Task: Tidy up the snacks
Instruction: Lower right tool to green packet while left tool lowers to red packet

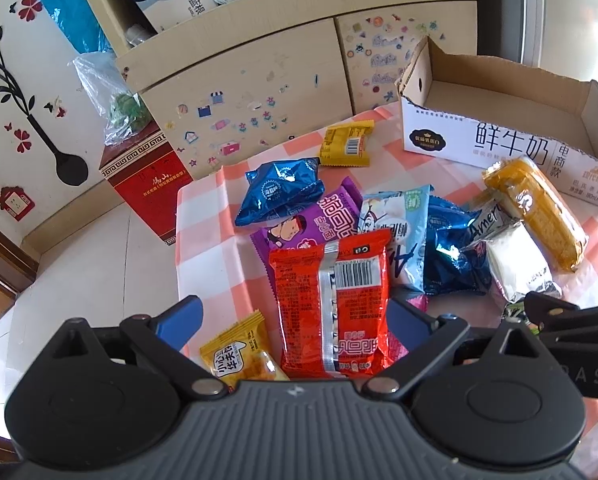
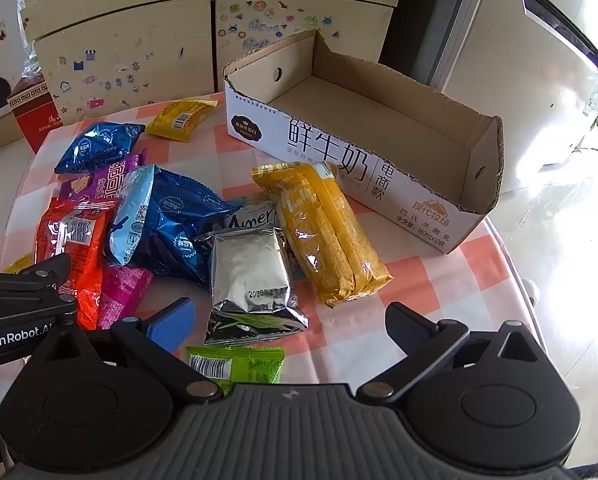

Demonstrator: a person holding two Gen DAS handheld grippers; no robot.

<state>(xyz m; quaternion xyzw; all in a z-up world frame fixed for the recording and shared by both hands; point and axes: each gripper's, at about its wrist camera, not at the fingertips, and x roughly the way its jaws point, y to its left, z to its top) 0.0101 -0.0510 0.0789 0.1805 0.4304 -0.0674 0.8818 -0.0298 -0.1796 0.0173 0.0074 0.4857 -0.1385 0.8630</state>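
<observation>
Snack packets lie in a heap on the checked tablecloth (image 2: 439, 292). My left gripper (image 1: 295, 318) is open, and its fingers straddle the near end of a red packet (image 1: 331, 300) without touching it. A small yellow packet (image 1: 239, 354) lies just inside the left finger. My right gripper (image 2: 291, 324) is open too, low over a silver packet (image 2: 251, 272) and a green packet (image 2: 239, 364). A long orange-yellow packet (image 2: 327, 232) lies beside the cardboard milk box (image 2: 339, 152), which holds nothing. Blue foil bags (image 2: 175, 224), a purple packet (image 1: 323, 220) and a far yellow packet (image 1: 347, 142) lie around.
A cream cabinet with stickers (image 1: 259, 80) stands behind the table. A red box (image 1: 147, 184) with a plastic bag on top sits on the floor at the left. The table's left edge (image 1: 179, 248) drops to pale floor tiles. A fridge (image 2: 499, 60) stands at the right.
</observation>
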